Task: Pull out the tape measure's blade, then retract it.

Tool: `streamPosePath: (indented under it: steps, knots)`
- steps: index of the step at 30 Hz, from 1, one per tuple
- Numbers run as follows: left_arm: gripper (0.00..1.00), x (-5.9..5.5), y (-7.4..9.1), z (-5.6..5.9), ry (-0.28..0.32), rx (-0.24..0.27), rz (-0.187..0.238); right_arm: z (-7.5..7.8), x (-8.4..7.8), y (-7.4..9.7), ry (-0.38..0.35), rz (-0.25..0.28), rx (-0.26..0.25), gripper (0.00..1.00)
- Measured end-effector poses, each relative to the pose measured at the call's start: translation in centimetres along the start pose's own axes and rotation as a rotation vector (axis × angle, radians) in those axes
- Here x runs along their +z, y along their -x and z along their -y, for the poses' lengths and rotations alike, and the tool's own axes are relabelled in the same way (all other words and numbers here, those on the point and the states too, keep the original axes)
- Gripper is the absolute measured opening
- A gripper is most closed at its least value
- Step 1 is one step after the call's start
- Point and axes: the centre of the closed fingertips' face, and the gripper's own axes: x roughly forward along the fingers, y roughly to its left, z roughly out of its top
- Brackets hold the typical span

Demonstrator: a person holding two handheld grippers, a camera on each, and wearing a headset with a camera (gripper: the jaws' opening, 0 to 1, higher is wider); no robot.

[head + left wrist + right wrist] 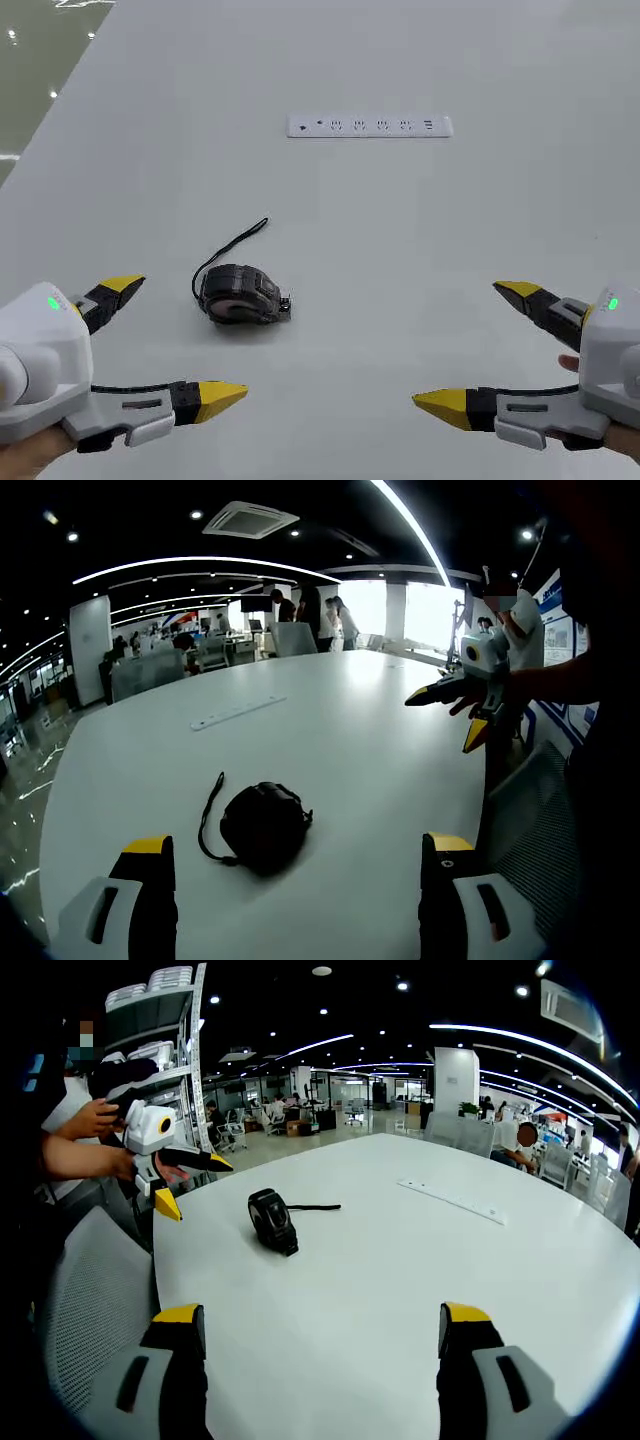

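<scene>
You are holding the left claw (192,336) low at the near left of the bench (420,220), its yellow-tipped jaws spread wide and gripping nothing. You are holding the right claw (456,343) opposite it, likewise spread and empty, both pointing inward. The tape measure (240,294) is lying on the smooth white bench, near the left claw but apart from it: a rounded dark case with a thin black wrist strap (235,243) trailing behind.
</scene>
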Motion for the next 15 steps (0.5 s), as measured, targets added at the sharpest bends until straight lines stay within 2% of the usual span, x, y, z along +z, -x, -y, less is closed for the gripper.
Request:
streamPosePath:
  steps: [7,15]
  knots:
    - [1.00,0.17,-0.22,0.11,-0.019,-0.009,-0.006,0.07,0.10,0.11,0.010,-0.002,0.009,0.99]
    - [1.00,0.18,-0.57,-0.10,-0.047,-0.026,-0.024,0.05,0.47,-0.27,0.056,-0.001,0.037,0.96]
